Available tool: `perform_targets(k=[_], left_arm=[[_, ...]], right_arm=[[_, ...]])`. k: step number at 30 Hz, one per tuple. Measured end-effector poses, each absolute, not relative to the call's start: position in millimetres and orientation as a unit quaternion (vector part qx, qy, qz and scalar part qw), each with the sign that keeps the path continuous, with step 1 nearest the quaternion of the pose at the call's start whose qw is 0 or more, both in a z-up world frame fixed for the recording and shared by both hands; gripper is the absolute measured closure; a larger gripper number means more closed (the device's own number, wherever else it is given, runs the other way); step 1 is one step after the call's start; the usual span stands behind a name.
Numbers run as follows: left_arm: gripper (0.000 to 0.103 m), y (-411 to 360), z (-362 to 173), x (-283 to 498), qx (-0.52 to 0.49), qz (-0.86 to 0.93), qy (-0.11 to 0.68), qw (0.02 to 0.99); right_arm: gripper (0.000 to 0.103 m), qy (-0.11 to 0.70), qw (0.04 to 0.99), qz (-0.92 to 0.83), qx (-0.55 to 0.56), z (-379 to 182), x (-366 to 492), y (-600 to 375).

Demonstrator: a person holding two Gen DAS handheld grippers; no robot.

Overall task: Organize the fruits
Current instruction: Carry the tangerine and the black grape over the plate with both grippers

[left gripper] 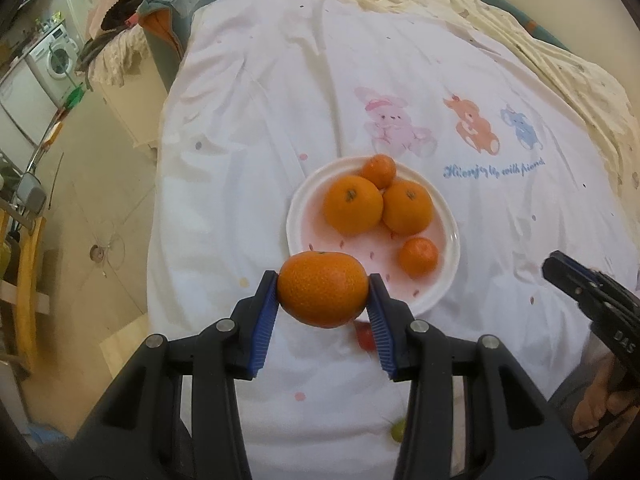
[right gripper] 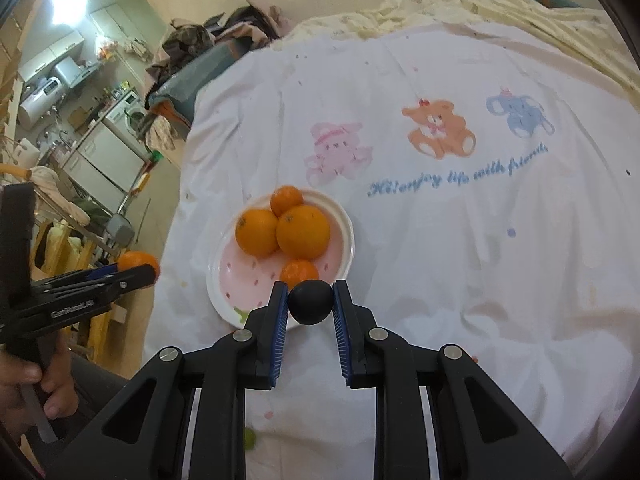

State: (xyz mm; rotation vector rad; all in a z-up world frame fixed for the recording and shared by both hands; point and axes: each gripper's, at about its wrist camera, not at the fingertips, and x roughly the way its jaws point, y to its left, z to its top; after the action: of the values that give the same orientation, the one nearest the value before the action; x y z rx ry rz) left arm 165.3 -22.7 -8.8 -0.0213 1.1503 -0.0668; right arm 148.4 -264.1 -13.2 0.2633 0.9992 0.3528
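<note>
The left tool (left gripper: 323, 294) pinches an orange mandarin (left gripper: 322, 289) between its blue pads, held above the near rim of the white plate (left gripper: 298, 216), and only the left wrist view shows a small red fruit (left gripper: 365, 338) and a green one (left gripper: 397, 429) on the bed sheet (left gripper: 248, 128) beneath it. The right tool (right gripper: 311, 302), jaws closed tight on a round dark fruit (right gripper: 311, 301), hovers at the plate's near edge; its own view alone shows that catch. Four oranges (left gripper: 352, 205) sit on the plate, near the sheet's cartoon animals (right gripper: 438, 128).
</note>
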Motion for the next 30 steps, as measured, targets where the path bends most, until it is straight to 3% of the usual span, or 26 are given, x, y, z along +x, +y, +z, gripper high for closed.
perform_targets(k=[8, 30], left_arm=[[0.064, -26, -20, 192, -0.006, -0.030, 0.552, 0.833], [0.063, -35, -79, 226, -0.024, -0.032, 0.604, 0.796]], right_arm=[[0.080, 0.456, 0.863, 0.180, 0.123, -5, 177, -262], [0.079, 0.502, 0.835, 0.194, 0.117, -49, 253, -249]])
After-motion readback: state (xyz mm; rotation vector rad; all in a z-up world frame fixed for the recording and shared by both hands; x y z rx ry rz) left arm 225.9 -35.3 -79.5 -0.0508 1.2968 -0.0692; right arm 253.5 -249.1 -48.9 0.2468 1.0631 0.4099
